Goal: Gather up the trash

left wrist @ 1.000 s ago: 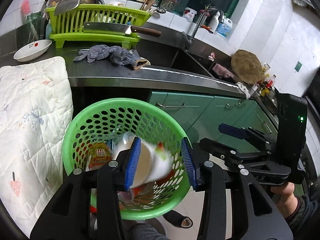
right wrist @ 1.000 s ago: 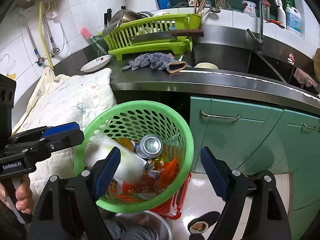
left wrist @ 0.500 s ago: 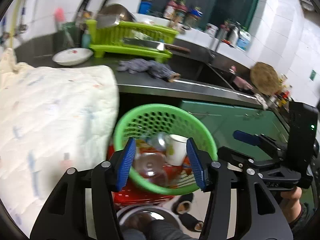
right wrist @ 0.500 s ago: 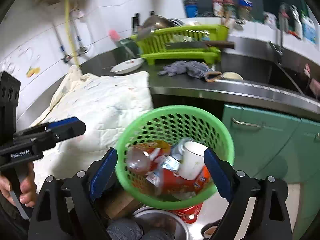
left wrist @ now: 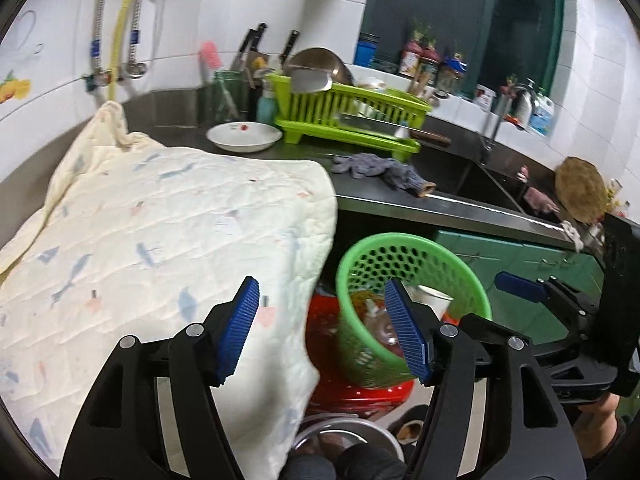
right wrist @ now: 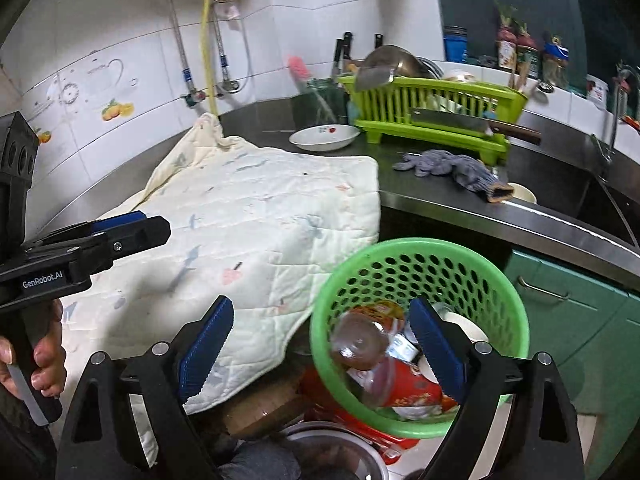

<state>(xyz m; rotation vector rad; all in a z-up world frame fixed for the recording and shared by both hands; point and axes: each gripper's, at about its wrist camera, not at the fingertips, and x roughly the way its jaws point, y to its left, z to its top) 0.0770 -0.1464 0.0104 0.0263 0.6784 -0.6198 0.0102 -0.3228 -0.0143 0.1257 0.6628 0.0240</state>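
A: Where is the trash?

B: In the green perforated basket (right wrist: 420, 268), lower right of centre in the right wrist view. Inside lie a clear plastic bottle (right wrist: 356, 340), a red printed cup (right wrist: 404, 390) and a white paper cup (right wrist: 466, 330), all heaped together. In the left wrist view the same basket (left wrist: 404, 252) sits right of centre, above something red (left wrist: 324, 320).

A: And the grippers?

B: The left gripper (left wrist: 324, 328) has its blue pads spread wide with nothing between them; its left pad lies over the quilt, its right pad over the basket. The right gripper (right wrist: 320, 350) is also spread wide and holds nothing; its right pad overlaps the basket's contents in the picture, though I cannot tell whether it touches them.

A: What surrounds the basket?

B: A cream quilted cloth (right wrist: 256, 216) covers the table (right wrist: 520, 216) on the left and hangs over its edge just beside the basket. Further back on the table are a white dish (right wrist: 324, 138), a grey glove (right wrist: 452, 168) and a lime dish rack (right wrist: 432, 108) with a cleaver (right wrist: 460, 124) laid across its front. Green cabinet doors (right wrist: 560, 300) stand at the right, under the table edge.
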